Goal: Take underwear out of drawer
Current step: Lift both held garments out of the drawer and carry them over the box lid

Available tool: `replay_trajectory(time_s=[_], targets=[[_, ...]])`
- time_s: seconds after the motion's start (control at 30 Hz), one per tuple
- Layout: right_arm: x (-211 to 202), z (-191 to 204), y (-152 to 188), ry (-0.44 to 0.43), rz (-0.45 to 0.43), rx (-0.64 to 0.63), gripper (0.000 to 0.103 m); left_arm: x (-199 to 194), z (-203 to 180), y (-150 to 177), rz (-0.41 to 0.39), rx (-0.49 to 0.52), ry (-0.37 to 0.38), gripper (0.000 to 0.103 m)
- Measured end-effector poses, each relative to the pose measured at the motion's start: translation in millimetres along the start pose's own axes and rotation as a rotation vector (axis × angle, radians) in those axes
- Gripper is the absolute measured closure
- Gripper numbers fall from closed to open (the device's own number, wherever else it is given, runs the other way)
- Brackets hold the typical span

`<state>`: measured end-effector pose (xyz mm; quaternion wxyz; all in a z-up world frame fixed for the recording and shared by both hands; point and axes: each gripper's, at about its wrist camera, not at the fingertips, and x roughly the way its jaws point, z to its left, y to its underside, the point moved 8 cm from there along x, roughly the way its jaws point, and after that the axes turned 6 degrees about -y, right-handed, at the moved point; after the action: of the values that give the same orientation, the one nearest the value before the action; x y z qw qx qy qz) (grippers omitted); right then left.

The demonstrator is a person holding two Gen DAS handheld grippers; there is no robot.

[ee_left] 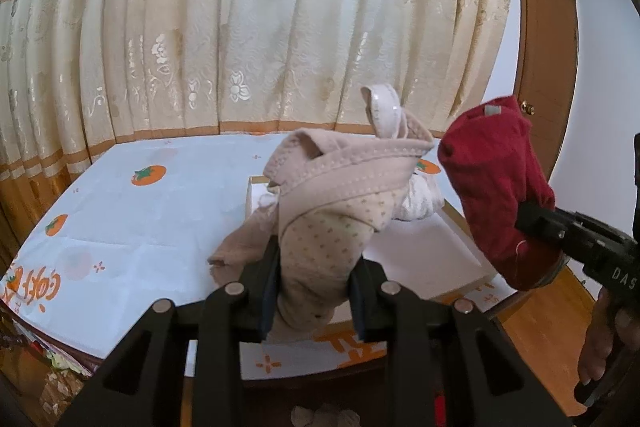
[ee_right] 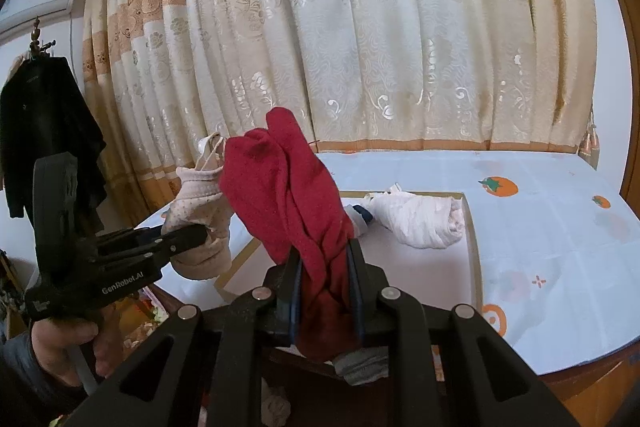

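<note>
My left gripper [ee_left: 314, 277] is shut on beige dotted underwear [ee_left: 332, 203], held up above the table; it also shows in the right wrist view [ee_right: 200, 223]. My right gripper [ee_right: 326, 279] is shut on red underwear [ee_right: 288, 187], held up beside it; the red piece shows in the left wrist view [ee_left: 496, 187]. Below them a shallow white drawer [ee_right: 470, 227] lies on the table, with a rolled pale pink garment [ee_right: 420, 219] and a dark blue item [ee_right: 362, 215] inside.
The table has a white cloth with orange persimmon prints [ee_right: 560, 247]. A beige flowered curtain [ee_right: 360, 47] hangs behind it. A black garment [ee_right: 44, 131] hangs at the left. A brown door [ee_left: 544, 67] stands at the right. Cluttered floor lies below the table edge.
</note>
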<state>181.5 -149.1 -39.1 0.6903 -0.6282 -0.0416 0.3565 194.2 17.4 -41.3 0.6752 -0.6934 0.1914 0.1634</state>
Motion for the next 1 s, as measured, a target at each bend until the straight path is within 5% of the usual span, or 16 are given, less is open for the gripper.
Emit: replay_trajectory(time_s=[1.0], targets=[[85,-31,-40,0.029,0.1,0.012,0.081,76,12,-18,0.093,0.004,-0.029,0.075]])
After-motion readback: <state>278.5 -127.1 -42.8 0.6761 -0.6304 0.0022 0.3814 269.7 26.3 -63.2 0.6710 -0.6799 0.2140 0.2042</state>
